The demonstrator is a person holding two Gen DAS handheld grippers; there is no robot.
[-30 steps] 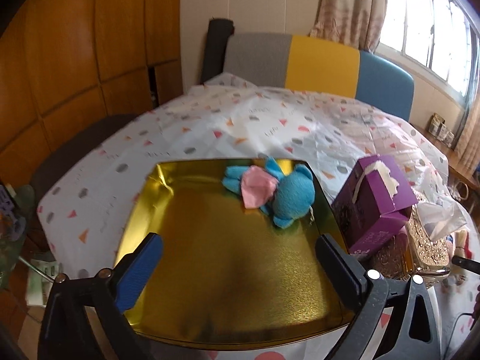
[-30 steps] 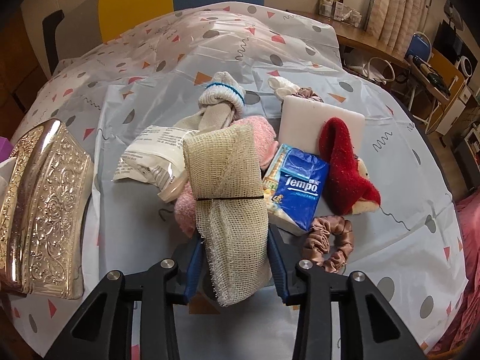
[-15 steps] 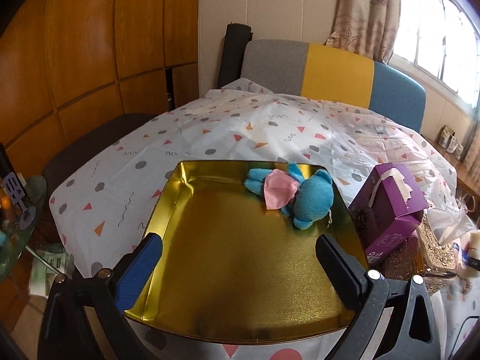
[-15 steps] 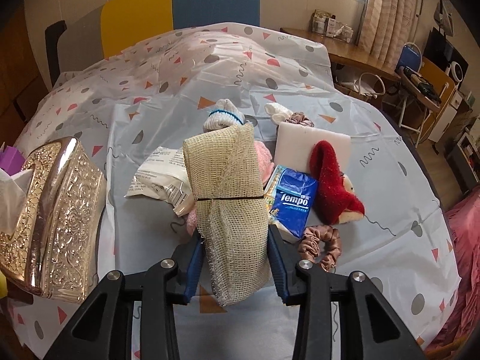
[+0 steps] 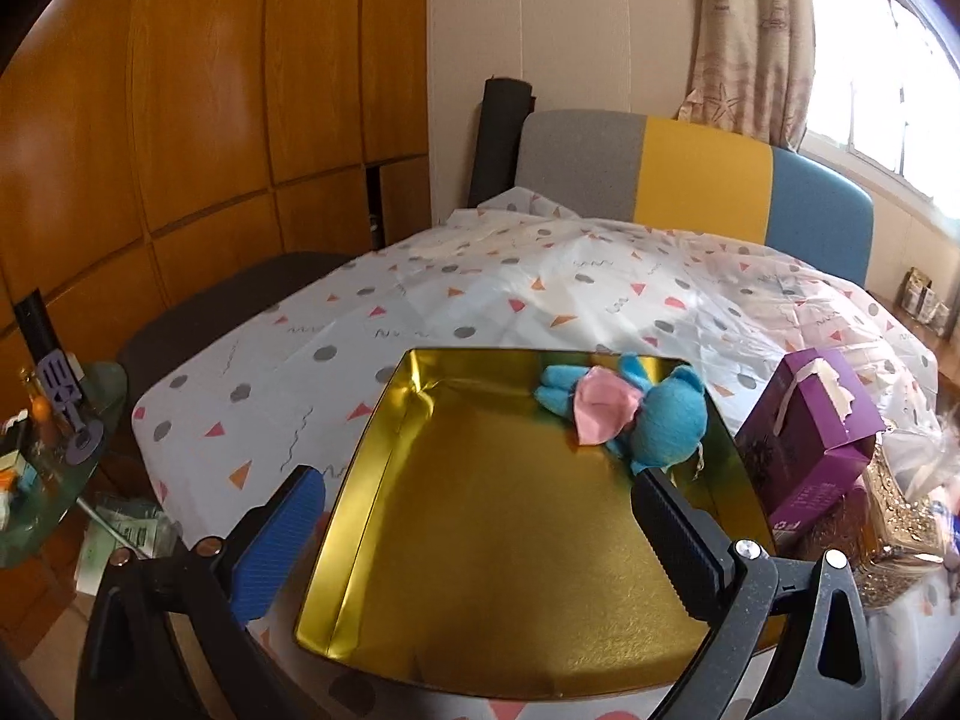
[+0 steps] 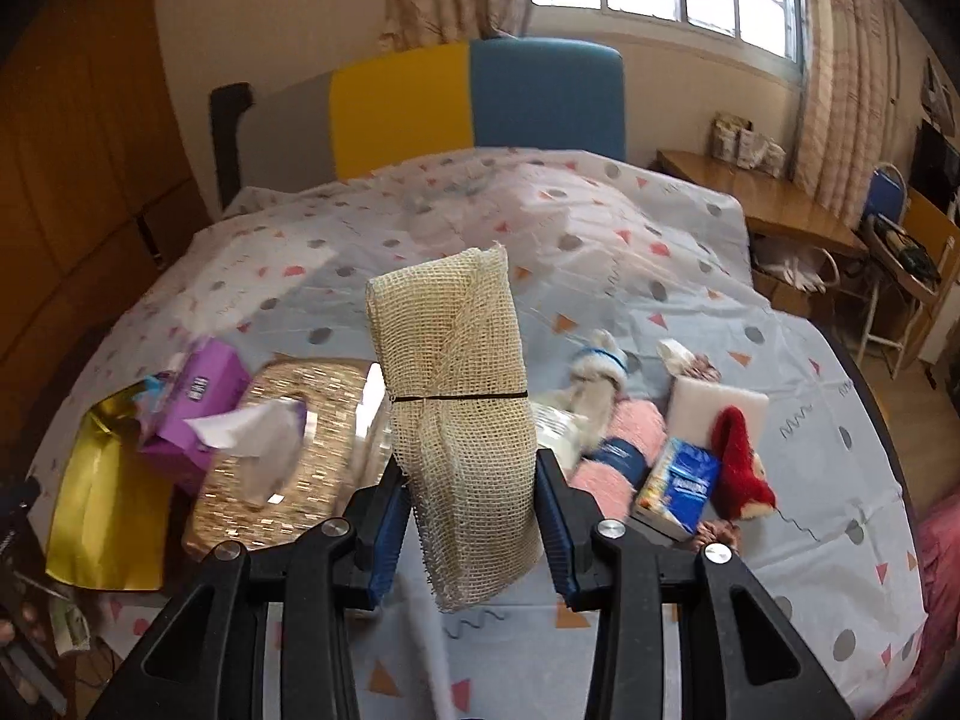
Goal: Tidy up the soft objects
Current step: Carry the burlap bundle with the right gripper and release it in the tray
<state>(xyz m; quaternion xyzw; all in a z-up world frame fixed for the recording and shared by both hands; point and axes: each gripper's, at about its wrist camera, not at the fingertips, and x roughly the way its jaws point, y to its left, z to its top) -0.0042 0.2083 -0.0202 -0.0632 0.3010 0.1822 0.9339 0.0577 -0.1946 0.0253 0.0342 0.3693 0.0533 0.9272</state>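
Tablecloth [image 6: 660,276] patterned | left tongs [image 5: 474,528] agape, empty | right tongs [image 6: 474,516] clamp mesh bundle [image 6: 462,396]

A beige mesh cloth bundle [image 6: 462,420], folded and cinched by a thin dark band, stands upright above the worktop, right of the gold tray [image 5: 480,570]. A blue plush toy [image 5: 636,414] with a pink patch lies on its side in the gold tray's far right corner. Farther right of the tray lie a red plush [image 6: 738,468], a pink fuzzy item [image 6: 624,450] and a white sock [image 6: 594,372].
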